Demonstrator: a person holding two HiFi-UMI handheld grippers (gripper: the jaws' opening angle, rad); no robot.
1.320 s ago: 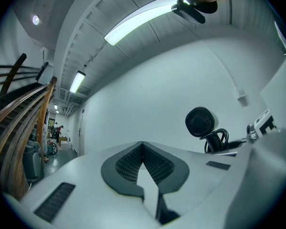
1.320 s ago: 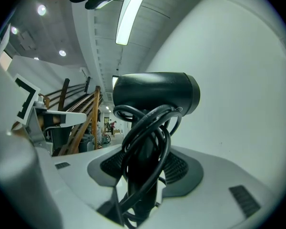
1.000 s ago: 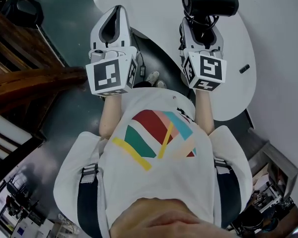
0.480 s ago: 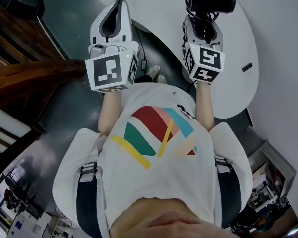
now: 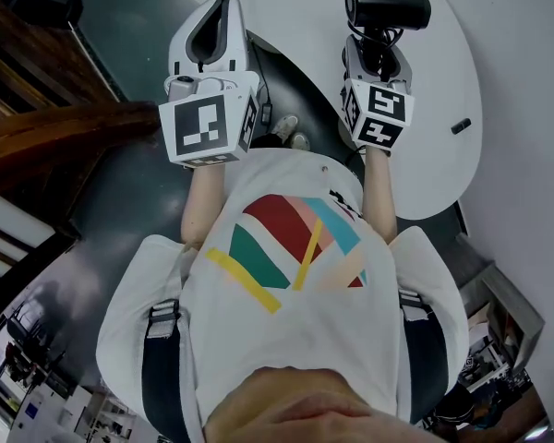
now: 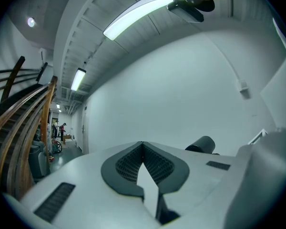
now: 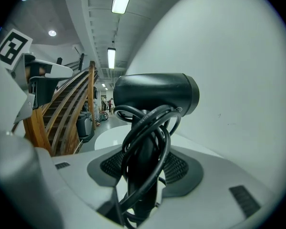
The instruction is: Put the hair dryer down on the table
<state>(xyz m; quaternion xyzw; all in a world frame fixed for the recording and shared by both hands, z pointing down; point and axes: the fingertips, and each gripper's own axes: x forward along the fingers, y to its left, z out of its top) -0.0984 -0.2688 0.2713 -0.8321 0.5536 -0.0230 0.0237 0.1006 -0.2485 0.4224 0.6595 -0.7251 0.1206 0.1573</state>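
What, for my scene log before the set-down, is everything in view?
black hair dryer with coiled cord: one, black, held upright, seen over the table
rounded white table: one, white, right
small dark object: one, dark, on the table; too small to identify
wooden staircase: one, brown, left
shoes: two, pale, between the grippers
striped T-shirt: one, white, centre
left gripper: one, white, shut, empty
right gripper: one, white, shut on the dryer's handle

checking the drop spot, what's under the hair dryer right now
In the head view, the white table lies below the hair dryer, held in the right claw. The patch directly beneath is covered by both.
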